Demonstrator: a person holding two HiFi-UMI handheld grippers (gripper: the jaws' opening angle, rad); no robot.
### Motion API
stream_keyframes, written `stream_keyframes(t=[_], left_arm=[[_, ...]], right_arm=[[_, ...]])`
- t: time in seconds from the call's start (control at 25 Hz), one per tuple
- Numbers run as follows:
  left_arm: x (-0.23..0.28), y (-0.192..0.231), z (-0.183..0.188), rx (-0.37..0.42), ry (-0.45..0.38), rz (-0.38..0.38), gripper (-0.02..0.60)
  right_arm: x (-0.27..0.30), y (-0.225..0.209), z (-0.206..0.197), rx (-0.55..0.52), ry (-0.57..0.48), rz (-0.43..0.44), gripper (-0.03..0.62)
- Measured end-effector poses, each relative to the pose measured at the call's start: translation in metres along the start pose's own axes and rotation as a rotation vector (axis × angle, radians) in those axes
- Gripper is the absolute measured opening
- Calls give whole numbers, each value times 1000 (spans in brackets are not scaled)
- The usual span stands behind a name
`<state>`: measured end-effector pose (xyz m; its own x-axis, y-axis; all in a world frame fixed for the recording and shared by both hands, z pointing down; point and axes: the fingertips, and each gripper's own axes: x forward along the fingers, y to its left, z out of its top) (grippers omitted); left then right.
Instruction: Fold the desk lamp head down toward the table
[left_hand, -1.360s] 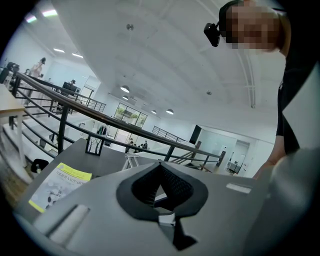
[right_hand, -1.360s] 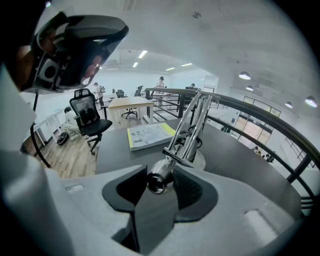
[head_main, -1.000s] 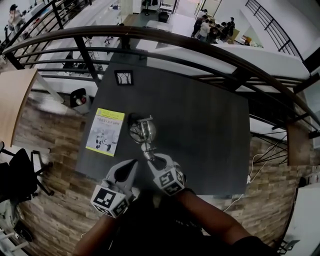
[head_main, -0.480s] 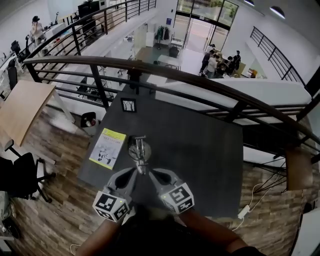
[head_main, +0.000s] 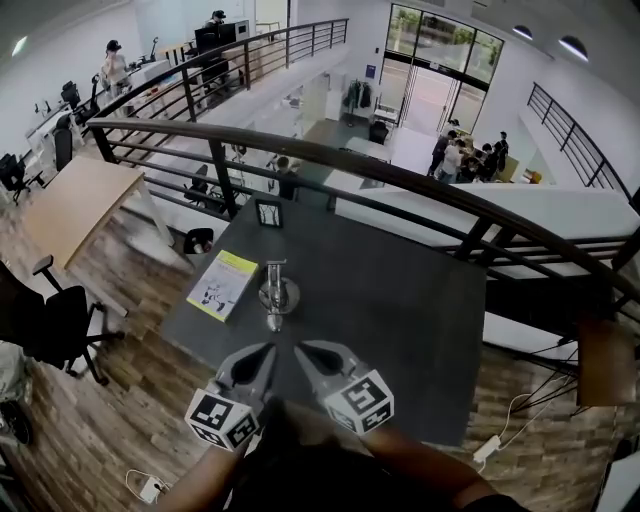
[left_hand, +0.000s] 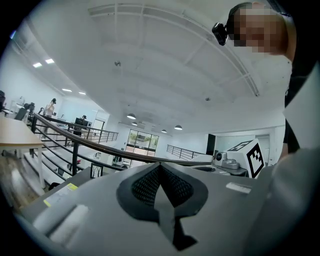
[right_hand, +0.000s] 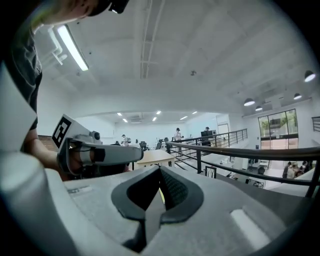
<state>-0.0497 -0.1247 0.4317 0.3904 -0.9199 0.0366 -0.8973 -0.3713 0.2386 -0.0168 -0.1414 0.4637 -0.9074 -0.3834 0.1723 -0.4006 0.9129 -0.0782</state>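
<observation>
The silver desk lamp (head_main: 276, 296) lies low on the dark table (head_main: 400, 300), its arm and head stretched over the round base. Both grippers hover near the table's front edge, clear of the lamp. My left gripper (head_main: 266, 350) has its jaws together with nothing between them, and its pads meet in the left gripper view (left_hand: 160, 182). Beside it, my right gripper (head_main: 302, 349) is shut and empty too (right_hand: 156, 197). Each gripper view looks level across the hall, and the lamp is not in either.
A yellow-edged booklet (head_main: 224, 284) lies left of the lamp. A small picture frame (head_main: 268, 213) stands at the table's far edge. A dark railing (head_main: 400, 175) curves behind the table. A wooden desk (head_main: 80, 200) and a black chair (head_main: 50, 320) stand at the left.
Both grippers have drawn back from the lamp and risen. The right gripper, which was at the lamp's arm, has come away and shut. The head view has lifted.
</observation>
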Motion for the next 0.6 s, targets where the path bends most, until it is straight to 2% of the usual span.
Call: stream_keyframes(t=[0.24,0.6], left_arm=[[-30,-33,-11,24,-14,18,2],[-71,-65,10,28,-62,-4,2]], right_arm=[[-27,31,-3,-13,-34,46,3],[-55,79,23,-21,-84,37,3]])
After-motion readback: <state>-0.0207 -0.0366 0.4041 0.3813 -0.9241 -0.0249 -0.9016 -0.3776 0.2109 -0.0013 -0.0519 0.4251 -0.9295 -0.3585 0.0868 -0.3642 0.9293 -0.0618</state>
